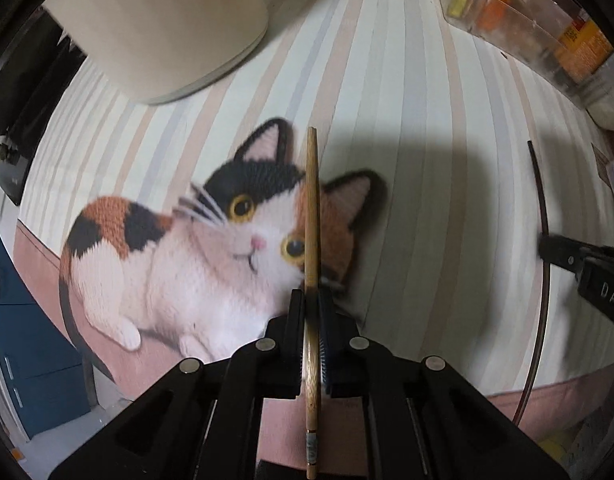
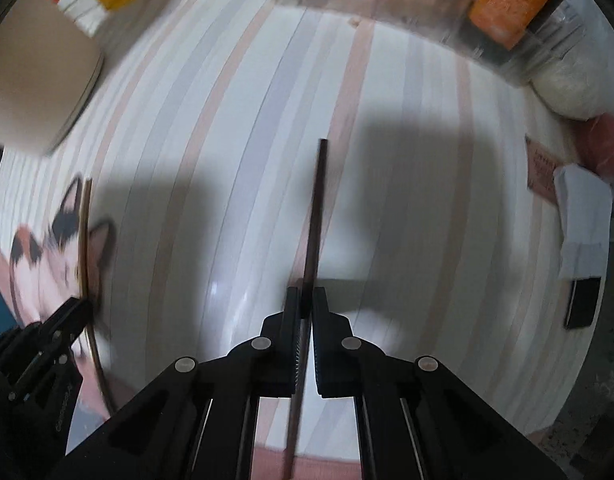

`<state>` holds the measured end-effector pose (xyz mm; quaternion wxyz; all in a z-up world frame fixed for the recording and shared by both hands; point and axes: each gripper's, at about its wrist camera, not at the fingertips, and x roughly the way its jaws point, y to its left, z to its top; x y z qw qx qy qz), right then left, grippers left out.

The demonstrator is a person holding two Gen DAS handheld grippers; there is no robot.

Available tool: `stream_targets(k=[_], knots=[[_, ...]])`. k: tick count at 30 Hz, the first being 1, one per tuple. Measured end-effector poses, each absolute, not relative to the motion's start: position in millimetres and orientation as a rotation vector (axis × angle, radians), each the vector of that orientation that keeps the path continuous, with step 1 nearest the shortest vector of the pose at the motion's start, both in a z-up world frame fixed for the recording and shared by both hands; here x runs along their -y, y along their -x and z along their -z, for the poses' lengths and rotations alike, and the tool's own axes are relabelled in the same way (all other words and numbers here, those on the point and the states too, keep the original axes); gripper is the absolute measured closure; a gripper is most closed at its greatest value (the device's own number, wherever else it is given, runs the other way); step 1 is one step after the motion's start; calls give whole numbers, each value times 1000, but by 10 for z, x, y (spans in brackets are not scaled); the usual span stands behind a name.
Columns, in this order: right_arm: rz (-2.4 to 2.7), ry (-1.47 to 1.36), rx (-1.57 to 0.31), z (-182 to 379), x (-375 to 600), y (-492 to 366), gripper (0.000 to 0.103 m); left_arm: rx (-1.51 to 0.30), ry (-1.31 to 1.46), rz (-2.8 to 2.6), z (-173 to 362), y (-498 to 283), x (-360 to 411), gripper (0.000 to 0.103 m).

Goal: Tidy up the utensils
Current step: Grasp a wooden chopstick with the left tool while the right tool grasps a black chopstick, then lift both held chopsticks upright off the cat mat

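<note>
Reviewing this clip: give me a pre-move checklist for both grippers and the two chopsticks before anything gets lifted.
1. Left gripper shut on light wooden chopstick: ok.
2. Right gripper shut on dark brown chopstick: ok.
3. Chopsticks apart, not crossing: ok.
4. Each stick lined up along its jaws: ok.
5. Beige round container stands clear of both sticks: ok.
6. Sticks lifted off the striped cat-print tablecloth: cannot tell.

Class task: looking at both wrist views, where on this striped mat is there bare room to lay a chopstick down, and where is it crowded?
Free: the striped mat between the dark chopstick and the clear organiser. Crowded: beside the cream container.
</note>
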<state>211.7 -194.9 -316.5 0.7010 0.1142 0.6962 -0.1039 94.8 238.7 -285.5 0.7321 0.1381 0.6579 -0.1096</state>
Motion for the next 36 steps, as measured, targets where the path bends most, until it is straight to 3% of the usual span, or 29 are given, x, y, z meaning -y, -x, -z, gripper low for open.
stream_targets(k=[19, 25, 36], knots=[[211, -165, -1661, 3324, 1787, -2439, 97, -1424, -379, 294, 2900, -1281, -2283, 99], [194, -252, -1540, 3210, 1848, -2385, 98, -1363, -302, 272, 2681, -1344, -2412, 99], [79, -320, -1232, 2375, 1774, -2369, 98, -1154, -173, 256, 1735, -1337, -2670, 99]])
